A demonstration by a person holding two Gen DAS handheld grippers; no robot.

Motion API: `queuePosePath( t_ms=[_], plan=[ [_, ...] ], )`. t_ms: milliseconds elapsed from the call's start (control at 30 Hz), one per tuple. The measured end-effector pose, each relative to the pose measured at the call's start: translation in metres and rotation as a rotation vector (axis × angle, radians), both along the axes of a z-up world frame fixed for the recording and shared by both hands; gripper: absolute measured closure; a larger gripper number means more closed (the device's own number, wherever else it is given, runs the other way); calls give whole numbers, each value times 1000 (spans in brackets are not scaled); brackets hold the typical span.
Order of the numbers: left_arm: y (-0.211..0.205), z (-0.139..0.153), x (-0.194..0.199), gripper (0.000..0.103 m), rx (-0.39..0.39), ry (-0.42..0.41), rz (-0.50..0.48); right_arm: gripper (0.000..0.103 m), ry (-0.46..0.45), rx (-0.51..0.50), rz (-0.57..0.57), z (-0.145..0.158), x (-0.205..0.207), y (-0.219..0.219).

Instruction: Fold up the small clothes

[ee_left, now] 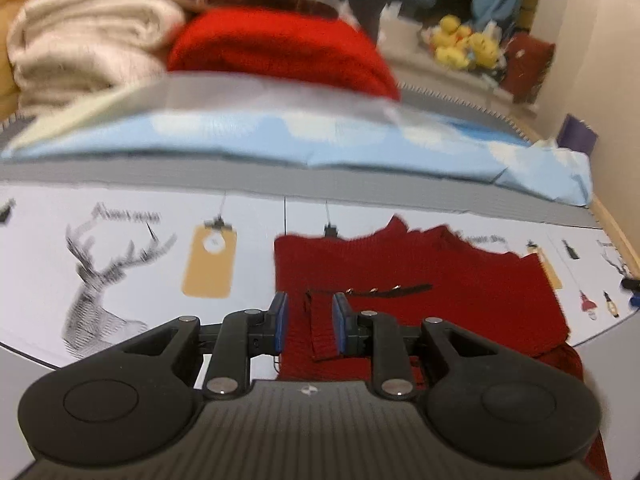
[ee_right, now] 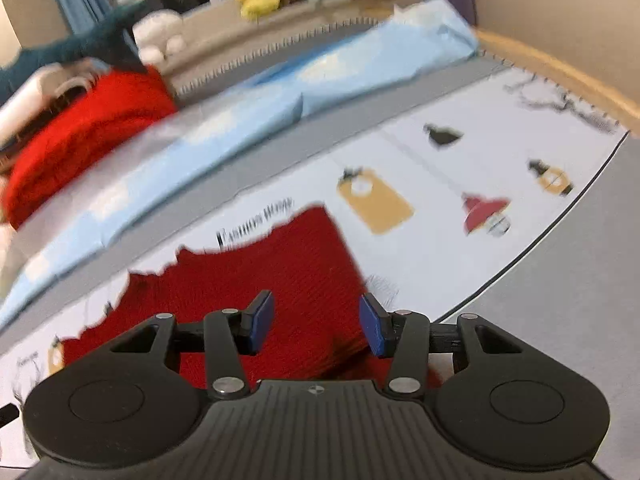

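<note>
Your left gripper hangs just above the near left part of the dark red knit garment, its blue pads set a little apart with a narrow strip of the knit showing between them; the pads do not look pressed onto it, so count these tongs as slightly open and empty. Your right gripper stands wider, nothing clamped, with the same garment lying under and beyond it and its near right corner close to the right pad. The garment lies spread on the printed white table cover, near you and right of centre in the left view, its far edge jagged and one part hanging over the near table edge. Expect it to be light, soft and floppy: a loose knit that sags, stretches and drags on the cover instead of holding a crease, though it should not slip out of rubber pads. Take it at edges or corners, pinching both layers, one corner per gripper, and lift little so it does not swing. A dark strap with small metal studs lies across it; avoid snagging that. By count: one garment to fold on the cover, one strap, two grippers. Farther off lie one bright red folded knit, a cream pile and a light blue cloth, while the yellow plush toys at the far right are too blurred to count.
</note>
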State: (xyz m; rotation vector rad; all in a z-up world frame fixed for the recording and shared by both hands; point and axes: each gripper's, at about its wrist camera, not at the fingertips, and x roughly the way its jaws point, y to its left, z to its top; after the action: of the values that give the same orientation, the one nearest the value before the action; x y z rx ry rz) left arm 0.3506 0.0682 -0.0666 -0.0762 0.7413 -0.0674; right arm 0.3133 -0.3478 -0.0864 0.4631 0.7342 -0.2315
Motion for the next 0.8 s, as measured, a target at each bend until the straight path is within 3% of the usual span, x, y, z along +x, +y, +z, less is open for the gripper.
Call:
queuePosePath(
  t_ms=[67, 167, 333, 500, 567, 633, 800],
  plan=[
    [4, 17, -32, 78, 21, -43, 12, 54, -67, -32, 18, 23, -24, -8],
    [11, 34, -77, 78, 12, -29, 4, 50, -145, -48, 44, 55, -74, -27],
    [14, 36, -157, 78, 25, 23, -45, 47, -131, -38, 95, 66, -153, -56],
    [17, -13, -217, 78, -12, 131, -26, 47, 23, -68, 143, 10, -211, -64],
    [21, -41, -230, 78, -33, 196, -13, 48, 157, -8, 160, -25, -215, -69],
    [25, -73, -237, 76, -36, 284, -3, 48, 217, 21, 164, -44, -216, -71],
    [46, -125, -244, 73, -26, 414, 47, 48, 358, -27, 182, -84, -219, -73]
  ],
)
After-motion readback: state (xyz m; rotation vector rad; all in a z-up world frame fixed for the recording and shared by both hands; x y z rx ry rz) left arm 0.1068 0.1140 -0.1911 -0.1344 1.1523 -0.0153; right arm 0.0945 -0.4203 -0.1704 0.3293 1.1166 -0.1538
